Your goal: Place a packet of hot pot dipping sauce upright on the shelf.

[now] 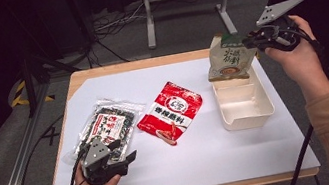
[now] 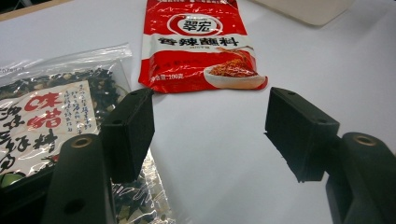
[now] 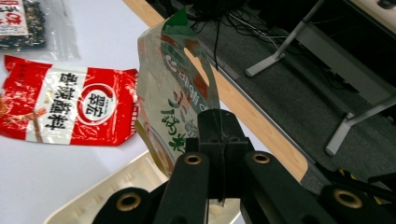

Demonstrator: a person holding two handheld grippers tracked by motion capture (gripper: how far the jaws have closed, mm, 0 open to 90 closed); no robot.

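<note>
Right gripper (image 1: 251, 40) is clamped hard on the edge of a beige-and-green plastic seasoning pouch (image 1: 229, 59) — in the right gripper view the black jaws meet on the thin film of the pouch (image 3: 180, 88), which hangs tilted from them. That pouch is up in the air at the far right of the table, its lower edge right over the far end of a cream rectangular plastic tray (image 1: 251, 108), and whether it touches the rim I cannot tell. Left of the tray, near the middle of the white sheet (image 1: 203, 152), lies a flat red-and-white sauce packet (image 1: 171, 111). Further left sits a clear plastic bag of dark dried mix with a white label (image 1: 107, 127). Over at the near left, the left gripper (image 1: 124, 152) rests low with its jaws spread apart and nothing between them — one jaw sits over the clear bag's near corner (image 2: 140, 196), bare sheet under the gap, the red packet (image 2: 198, 44) just beyond.
</note>
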